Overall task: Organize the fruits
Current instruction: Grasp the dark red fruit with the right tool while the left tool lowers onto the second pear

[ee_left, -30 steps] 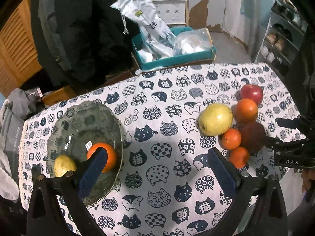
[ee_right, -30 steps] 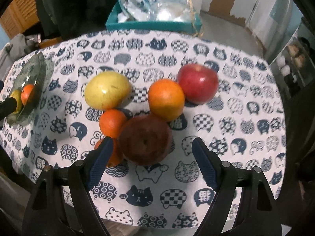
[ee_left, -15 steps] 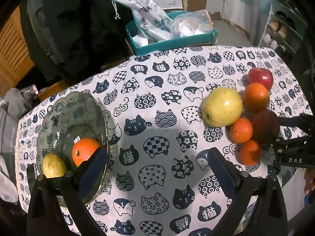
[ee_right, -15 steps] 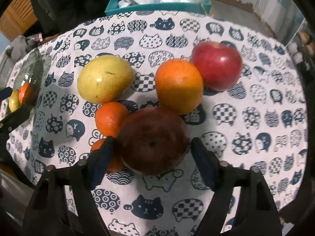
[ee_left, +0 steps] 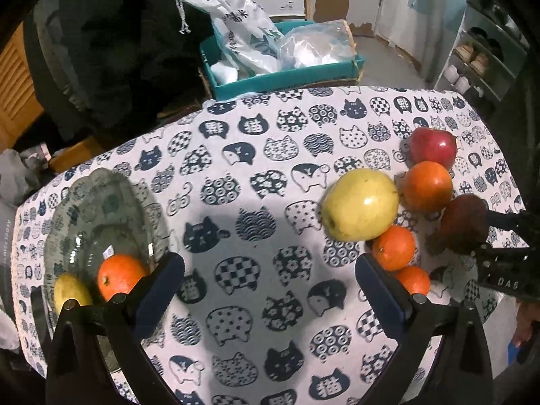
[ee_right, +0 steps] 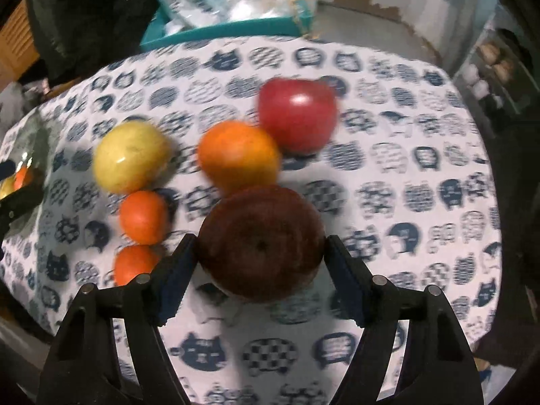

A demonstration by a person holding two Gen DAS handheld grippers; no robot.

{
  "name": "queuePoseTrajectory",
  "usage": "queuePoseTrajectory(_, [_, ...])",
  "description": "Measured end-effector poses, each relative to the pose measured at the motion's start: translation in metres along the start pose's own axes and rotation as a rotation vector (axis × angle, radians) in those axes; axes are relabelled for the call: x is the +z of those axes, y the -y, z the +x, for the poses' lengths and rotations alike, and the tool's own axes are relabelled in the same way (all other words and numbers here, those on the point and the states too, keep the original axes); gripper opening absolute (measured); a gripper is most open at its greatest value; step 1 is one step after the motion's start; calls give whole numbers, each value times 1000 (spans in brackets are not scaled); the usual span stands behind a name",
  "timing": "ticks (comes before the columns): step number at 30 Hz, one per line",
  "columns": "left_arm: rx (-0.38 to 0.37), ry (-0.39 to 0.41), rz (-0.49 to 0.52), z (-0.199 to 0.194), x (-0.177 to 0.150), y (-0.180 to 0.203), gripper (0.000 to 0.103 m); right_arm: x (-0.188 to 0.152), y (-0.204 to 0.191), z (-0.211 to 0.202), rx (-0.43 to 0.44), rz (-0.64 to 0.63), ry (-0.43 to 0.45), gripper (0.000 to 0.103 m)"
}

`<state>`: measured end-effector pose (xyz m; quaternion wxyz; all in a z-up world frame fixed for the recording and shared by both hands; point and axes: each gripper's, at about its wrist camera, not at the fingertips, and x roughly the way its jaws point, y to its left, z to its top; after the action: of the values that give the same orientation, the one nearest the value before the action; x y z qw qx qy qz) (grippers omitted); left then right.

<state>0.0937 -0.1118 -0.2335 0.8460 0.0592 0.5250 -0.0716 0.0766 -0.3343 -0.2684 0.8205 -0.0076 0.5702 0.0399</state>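
Note:
My right gripper (ee_right: 260,266) is shut on a dark brown round fruit (ee_right: 260,239), which looks lifted slightly off the cloth; it also shows in the left wrist view (ee_left: 464,222). Beyond it lie a large orange (ee_right: 238,157), a red apple (ee_right: 297,114), a yellow pear-like fruit (ee_right: 131,158) and two small oranges (ee_right: 143,216) (ee_right: 133,263). My left gripper (ee_left: 270,283) is open and empty above the cat-print tablecloth (ee_left: 256,175). A glass bowl (ee_left: 98,216) at the left holds an orange (ee_left: 119,275) and a yellow fruit (ee_left: 71,292).
A teal box (ee_left: 280,77) with plastic bags stands behind the table's far edge. A shelf (ee_left: 479,64) stands at the right. Dark clothing (ee_left: 111,54) hangs at the back left. The right wrist view is motion-blurred.
My right gripper has closed its fingers onto the dark brown fruit and pulled it back from the pile. My left gripper has drifted right, away from the bowl.

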Motion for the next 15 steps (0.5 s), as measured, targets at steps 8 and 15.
queuePoseTrajectory(8, [-47, -13, 17, 20, 17, 22, 102, 6, 36, 8, -59, 73, 20, 76])
queuePoseTrajectory(15, [-80, -41, 35, 40, 33, 39, 102, 7, 41, 20, -48, 77, 8, 76])
